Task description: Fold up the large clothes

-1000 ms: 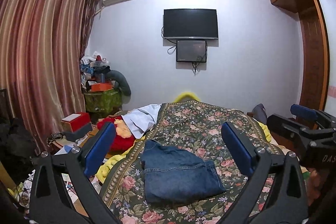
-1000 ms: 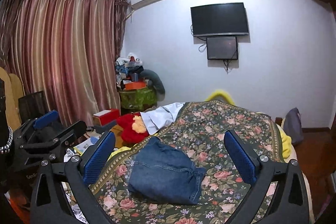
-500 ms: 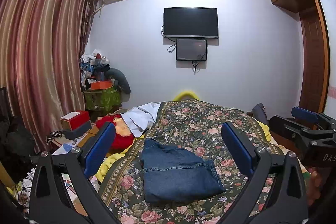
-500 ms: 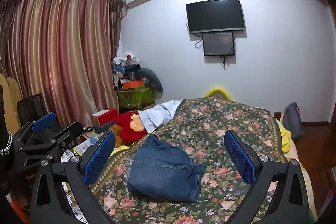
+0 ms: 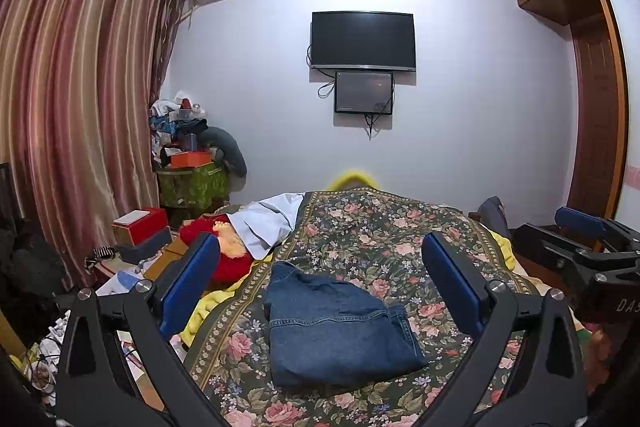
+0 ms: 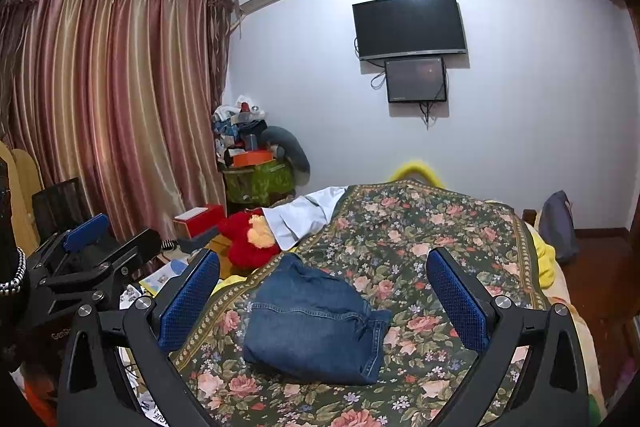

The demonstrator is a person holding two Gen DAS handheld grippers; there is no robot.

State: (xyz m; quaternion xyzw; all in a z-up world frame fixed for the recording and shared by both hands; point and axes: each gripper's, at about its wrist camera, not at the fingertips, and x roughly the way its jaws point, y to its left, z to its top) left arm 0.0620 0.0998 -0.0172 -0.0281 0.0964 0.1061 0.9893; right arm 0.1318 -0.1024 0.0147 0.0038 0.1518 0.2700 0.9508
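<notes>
A pair of blue jeans [image 5: 336, 327] lies folded into a compact bundle on the floral bedspread [image 5: 384, 239]; it also shows in the right wrist view [image 6: 312, 327]. My left gripper [image 5: 320, 283] is open and empty, held above and short of the jeans. My right gripper [image 6: 320, 287] is open and empty, also back from the jeans. The right gripper shows at the right edge of the left wrist view [image 5: 588, 247], and the left gripper at the left edge of the right wrist view [image 6: 80, 259].
A white garment [image 5: 268, 223] and a red plush toy [image 5: 224, 251] lie at the bed's left edge. Boxes and papers [image 5: 136, 231] clutter the floor on the left by the curtain [image 5: 72, 107]. A TV [image 5: 362, 41] hangs on the far wall; a wardrobe [image 5: 592, 131] stands right.
Both grippers have drawn back and tilted up slightly, so the jeans sit a little lower in each view. The jeans have not moved.
</notes>
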